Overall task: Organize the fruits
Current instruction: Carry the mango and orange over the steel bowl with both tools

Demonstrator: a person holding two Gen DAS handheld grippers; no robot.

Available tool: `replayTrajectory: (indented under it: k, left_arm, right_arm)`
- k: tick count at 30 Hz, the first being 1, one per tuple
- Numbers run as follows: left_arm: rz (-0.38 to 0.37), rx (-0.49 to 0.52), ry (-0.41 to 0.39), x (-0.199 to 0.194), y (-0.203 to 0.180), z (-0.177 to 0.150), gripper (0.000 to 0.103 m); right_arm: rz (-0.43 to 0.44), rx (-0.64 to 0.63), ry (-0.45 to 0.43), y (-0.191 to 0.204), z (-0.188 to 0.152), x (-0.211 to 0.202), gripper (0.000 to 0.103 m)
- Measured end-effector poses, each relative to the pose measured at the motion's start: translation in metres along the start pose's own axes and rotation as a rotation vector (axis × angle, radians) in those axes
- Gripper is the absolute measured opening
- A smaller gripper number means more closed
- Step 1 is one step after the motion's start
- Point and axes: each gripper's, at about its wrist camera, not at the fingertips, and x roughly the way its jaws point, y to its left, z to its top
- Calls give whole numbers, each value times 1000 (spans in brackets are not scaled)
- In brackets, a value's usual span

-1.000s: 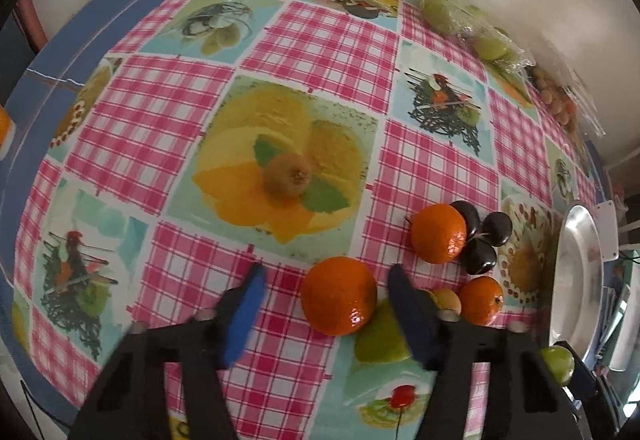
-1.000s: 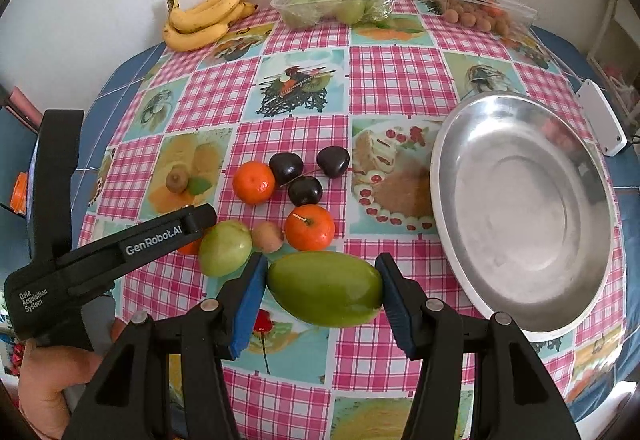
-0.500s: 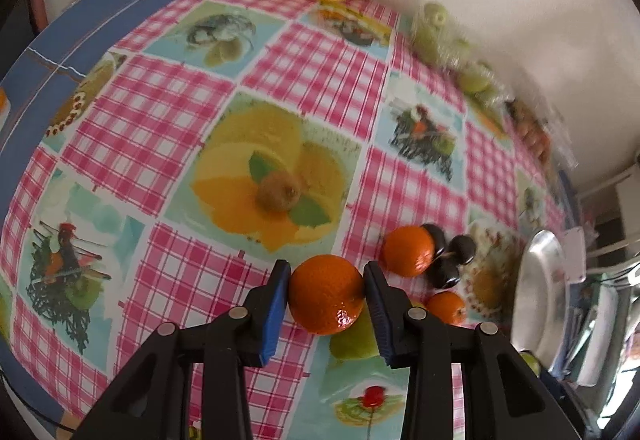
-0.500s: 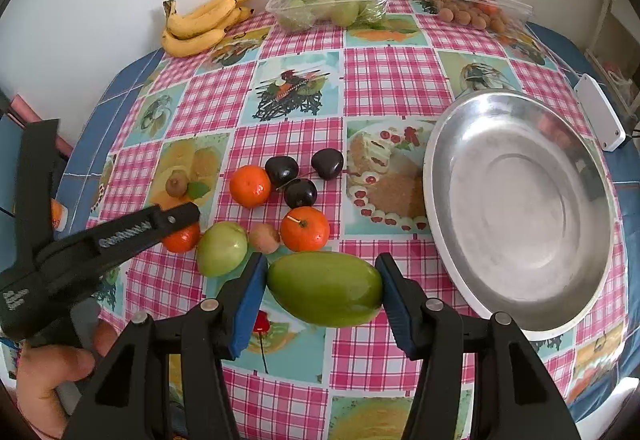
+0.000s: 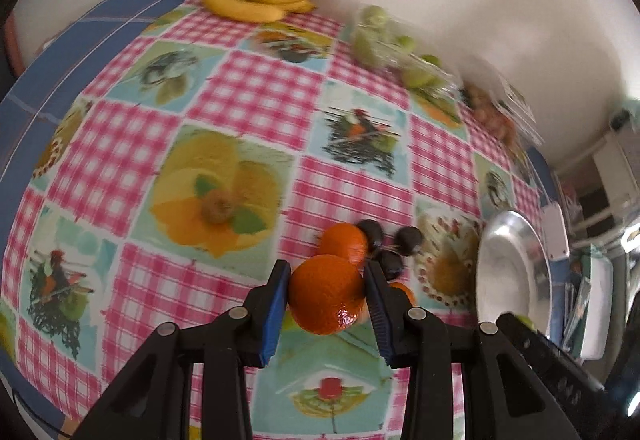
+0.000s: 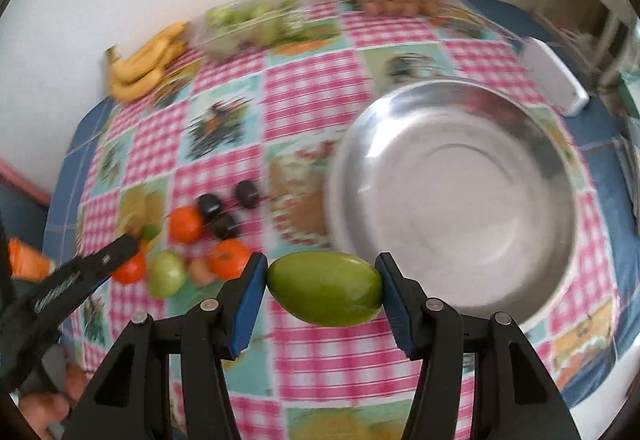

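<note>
As I looked through the left wrist camera, my left gripper (image 5: 326,294) had just closed its blue pads on an orange (image 5: 326,294), which sat pinched between them, apparently lifted clear of the checked tablecloth (image 5: 256,92). Another orange (image 5: 346,242) and dark plums (image 5: 408,238) lay just beyond; the metal bowl (image 5: 520,240) stood off to the right. Through the blurred right wrist camera, my right gripper (image 6: 322,288) clamped a green mango (image 6: 324,288) end to end, near the rim of the empty bowl (image 6: 452,200). I judged both fruits were mid-carry; next each needed bringing over the bowl, lowering and releasing.
</note>
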Motion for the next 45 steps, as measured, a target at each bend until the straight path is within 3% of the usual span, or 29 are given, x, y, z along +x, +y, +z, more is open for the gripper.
replayTrajectory:
  k: [6, 21, 31, 45]
  left_arm:
    - [-21, 114, -7, 1, -37, -5, 40]
    - [-128, 372, -3, 25, -142, -30, 40]
    - [-147, 425, 47, 69, -178, -36, 40]
    - [-129, 426, 86, 102, -184, -32, 40]
  right_arm:
    - [-73, 114, -12, -44, 9, -4, 57]
    - [-132, 295, -18, -110, 10, -9, 57]
    - [-143, 315, 25, -121, 8, 6, 57]
    - [-173, 344, 46, -130, 10, 18, 57]
